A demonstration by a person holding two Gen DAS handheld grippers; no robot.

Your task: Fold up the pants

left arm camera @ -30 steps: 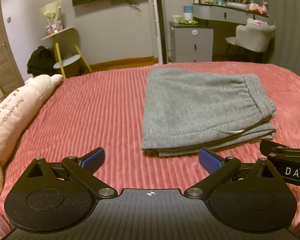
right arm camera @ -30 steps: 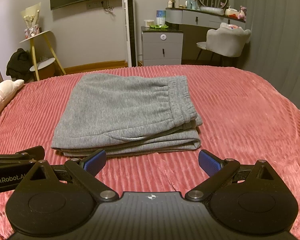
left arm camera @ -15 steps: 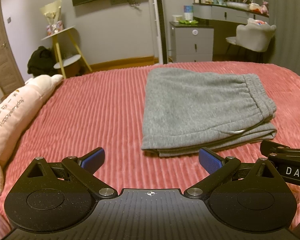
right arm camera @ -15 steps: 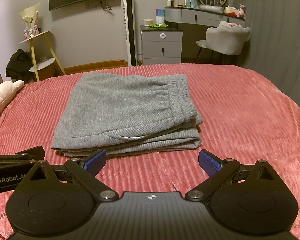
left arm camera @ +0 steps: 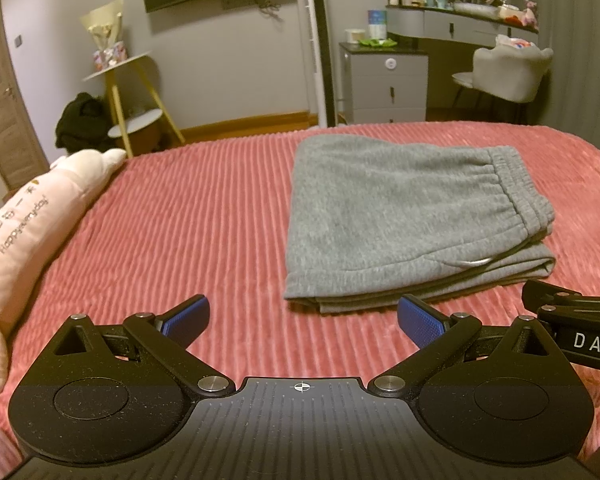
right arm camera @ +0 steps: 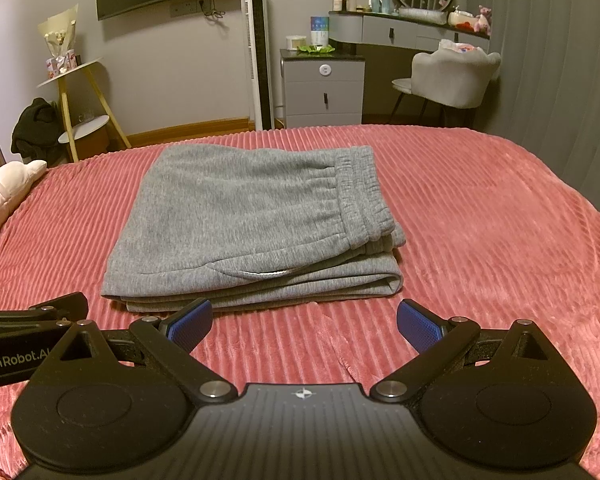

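Both grippers, left gripper and right gripper, hung spread wide and empty, just short of the pants. Folding looked finished: the pants lay in a compact, layered rectangle on the bedspread, leaving little beyond withdrawal.

I see grey sweatpants folded into a flat layered rectangle on pink ribbed bedspread, elastic waistband at 3 o'clock, stacked edges at 6.

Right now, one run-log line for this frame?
stage: fold looks done | gray pants folded, flat on red bedspread | left gripper open, empty | right gripper open, empty
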